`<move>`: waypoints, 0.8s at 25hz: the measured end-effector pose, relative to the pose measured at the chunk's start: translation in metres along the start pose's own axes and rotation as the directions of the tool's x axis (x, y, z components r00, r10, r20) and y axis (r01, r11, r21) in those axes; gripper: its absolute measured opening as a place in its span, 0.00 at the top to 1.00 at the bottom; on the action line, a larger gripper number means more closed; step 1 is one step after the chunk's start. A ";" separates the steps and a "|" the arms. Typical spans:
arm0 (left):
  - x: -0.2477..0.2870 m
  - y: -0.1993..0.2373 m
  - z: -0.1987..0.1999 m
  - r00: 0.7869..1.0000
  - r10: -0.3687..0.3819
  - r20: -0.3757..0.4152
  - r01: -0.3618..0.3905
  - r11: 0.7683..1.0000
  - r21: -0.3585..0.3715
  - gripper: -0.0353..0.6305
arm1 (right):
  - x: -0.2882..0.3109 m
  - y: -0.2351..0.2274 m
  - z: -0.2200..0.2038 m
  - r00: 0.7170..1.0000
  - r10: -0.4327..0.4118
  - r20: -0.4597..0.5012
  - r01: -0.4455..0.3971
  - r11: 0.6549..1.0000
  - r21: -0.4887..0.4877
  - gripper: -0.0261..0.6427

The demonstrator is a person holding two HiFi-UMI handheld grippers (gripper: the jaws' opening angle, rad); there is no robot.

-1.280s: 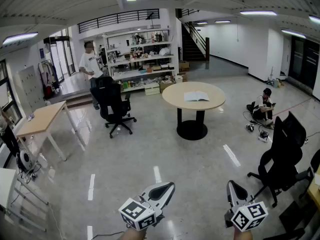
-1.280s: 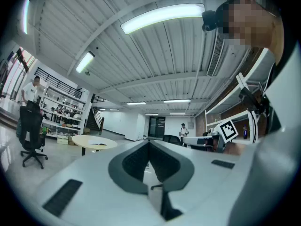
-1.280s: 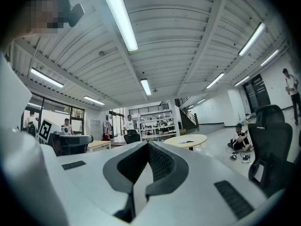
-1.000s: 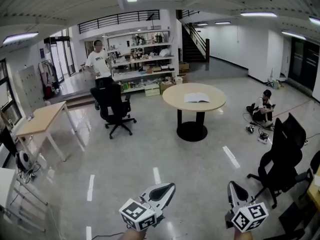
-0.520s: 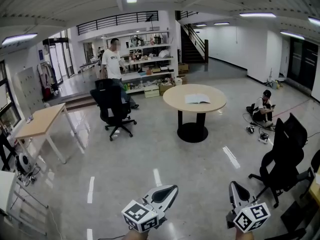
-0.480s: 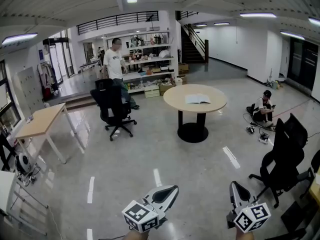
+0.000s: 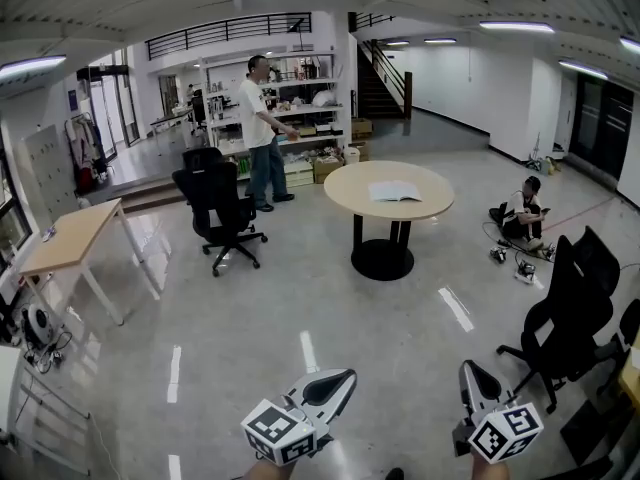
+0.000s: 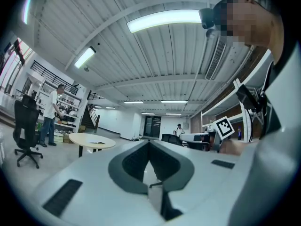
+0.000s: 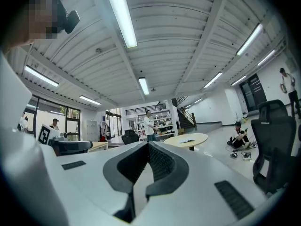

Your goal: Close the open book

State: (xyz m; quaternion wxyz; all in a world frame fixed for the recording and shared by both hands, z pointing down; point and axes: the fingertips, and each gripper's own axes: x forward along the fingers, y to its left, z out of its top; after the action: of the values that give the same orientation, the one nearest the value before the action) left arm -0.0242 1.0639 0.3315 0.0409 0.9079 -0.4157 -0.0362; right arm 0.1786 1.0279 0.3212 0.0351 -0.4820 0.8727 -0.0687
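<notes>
way across the room on the round worktop (image 7: 347,192), the open book (image 7: 394,191) lies flat with its pages up, well apart from the left gripper (image 7: 346,376) and right gripper (image 7: 467,368), which both have their jaws clenched together on nothing.

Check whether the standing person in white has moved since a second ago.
Yes. The person has walked rightward along the shelves, from left of the black office chair to its right.
</notes>
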 end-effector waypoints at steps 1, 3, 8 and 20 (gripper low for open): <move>0.004 0.006 0.001 1.000 0.002 0.000 -0.002 1.000 0.002 0.96 | 0.008 -0.003 0.001 1.000 0.000 -0.003 0.000 1.000 0.001 0.97; 0.018 0.022 0.001 1.000 0.011 -0.004 -0.011 1.000 0.001 0.96 | 0.027 -0.012 0.002 1.000 -0.001 -0.001 0.001 1.000 0.005 0.97; 0.070 0.067 -0.003 1.000 0.031 -0.004 -0.031 0.999 -0.011 0.96 | 0.087 -0.048 0.000 1.000 0.015 -0.002 -0.015 1.000 0.000 0.97; 0.259 0.159 0.015 0.997 0.076 -0.002 -0.077 0.997 -0.016 0.96 | 0.228 -0.195 0.037 0.997 0.075 -0.019 -0.075 0.997 -0.016 0.97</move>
State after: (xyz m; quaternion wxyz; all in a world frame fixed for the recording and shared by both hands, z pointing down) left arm 0.0237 0.7636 0.3248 0.0501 0.8910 -0.4498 -0.0373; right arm 0.2247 0.7290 0.3156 0.0255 -0.4487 0.8910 -0.0644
